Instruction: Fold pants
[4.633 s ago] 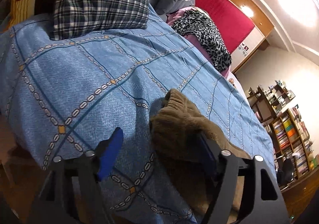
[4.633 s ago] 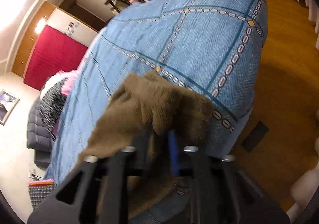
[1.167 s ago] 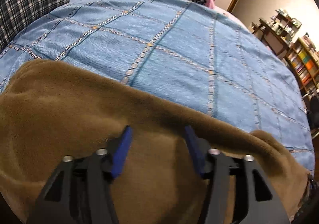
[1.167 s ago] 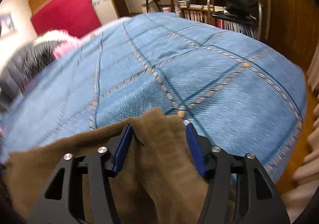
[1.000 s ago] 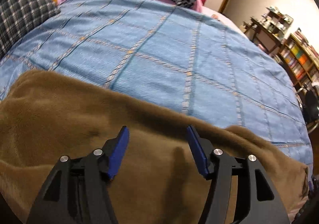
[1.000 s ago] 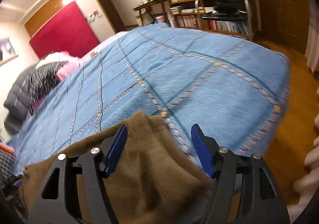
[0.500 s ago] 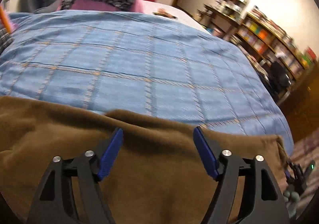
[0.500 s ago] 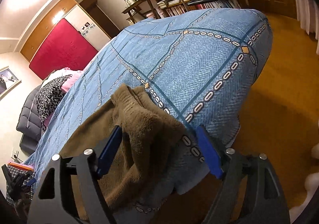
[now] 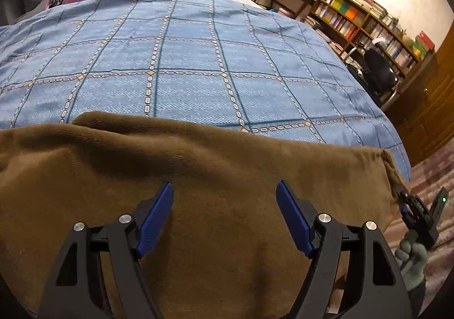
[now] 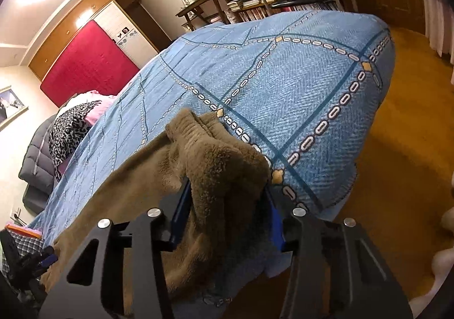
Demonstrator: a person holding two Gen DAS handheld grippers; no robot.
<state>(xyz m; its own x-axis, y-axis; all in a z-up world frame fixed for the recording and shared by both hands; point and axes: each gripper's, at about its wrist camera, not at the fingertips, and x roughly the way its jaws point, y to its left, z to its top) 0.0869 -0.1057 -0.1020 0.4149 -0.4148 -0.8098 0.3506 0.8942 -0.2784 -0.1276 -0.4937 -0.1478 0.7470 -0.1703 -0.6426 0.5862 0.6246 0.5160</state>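
Left wrist view: my left gripper (image 9: 224, 216) is spread wide, blue pads hovering over the brown pants (image 9: 198, 177), gripping nothing that I can see. Pants lie stretched along the near edge of the bed (image 9: 184, 63), on the blue checked bedspread, with part hanging over that edge toward me. One end reaches the bed's near right corner, where my right gripper (image 9: 417, 214) shows small at the side. Right wrist view: right gripper (image 10: 227, 205) has a thick bunch of the pants (image 10: 215, 165) between its pads, jaws only part-closed around the wad; looks like a pinch, but the fabric hides the contact so I can't confirm a firm hold. Fabric reads as fleece or plush: fuzzy nap, matte, uniform brown, ribbed band at the bunched end, probably a cuff or waistband. Expect it soft, limp, light, no stiffness, so it'll sag and drape wherever unsupported. Nap should give decent friction on the pads, low slip risk, not fragile. Bulk is the issue: thick layers wad up, so a shallow pinch may only catch the top layer. Best grab points: the ribbed band and the outer edge on the left side, taking the full thickness, both ends held level so the fold lands square.
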